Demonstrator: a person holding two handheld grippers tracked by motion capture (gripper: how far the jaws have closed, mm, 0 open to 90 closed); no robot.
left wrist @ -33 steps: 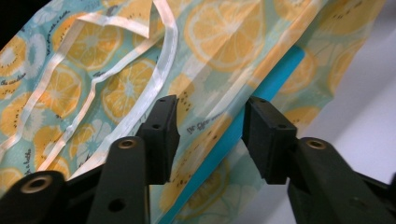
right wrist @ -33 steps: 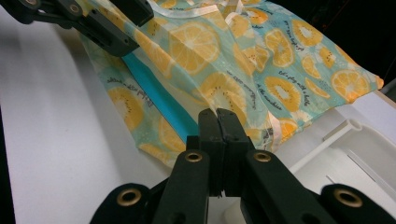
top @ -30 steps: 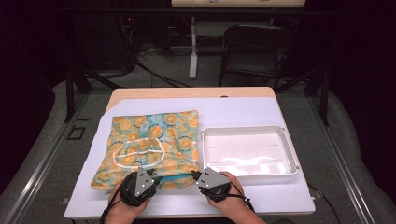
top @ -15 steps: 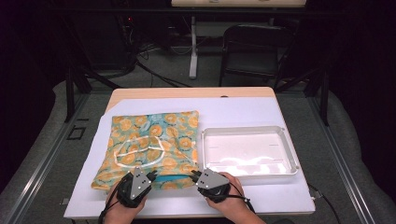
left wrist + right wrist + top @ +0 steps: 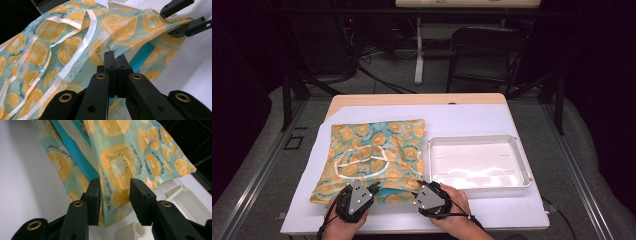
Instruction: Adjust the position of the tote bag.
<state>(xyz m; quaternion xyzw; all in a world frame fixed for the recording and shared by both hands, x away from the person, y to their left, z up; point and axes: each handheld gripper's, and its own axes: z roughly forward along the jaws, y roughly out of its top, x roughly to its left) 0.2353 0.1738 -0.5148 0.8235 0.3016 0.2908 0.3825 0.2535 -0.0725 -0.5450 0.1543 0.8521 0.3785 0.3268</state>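
On the white table's (image 5: 512,212) near-left part lies a thin, glossy bag (image 5: 377,150): teal w/ orange-slice print, pale ribbon handles, a solid blue strip at its near edge. Small script on it, too small to read. Left gripper (image 5: 115,60) is clamped on the bag's near edge. Right gripper's (image 5: 113,200) jaws have just been opening; bag edge between them, unpressed. White plastic tray (image 5: 522,172) rt of it, rectangular, shiny.

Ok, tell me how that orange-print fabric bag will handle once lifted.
The fabric bag looks thin and creased, so it will probably sag and drape. Its loose white straps may dangle. It likely weighs little, given how its edge folds between the right gripper jaws.
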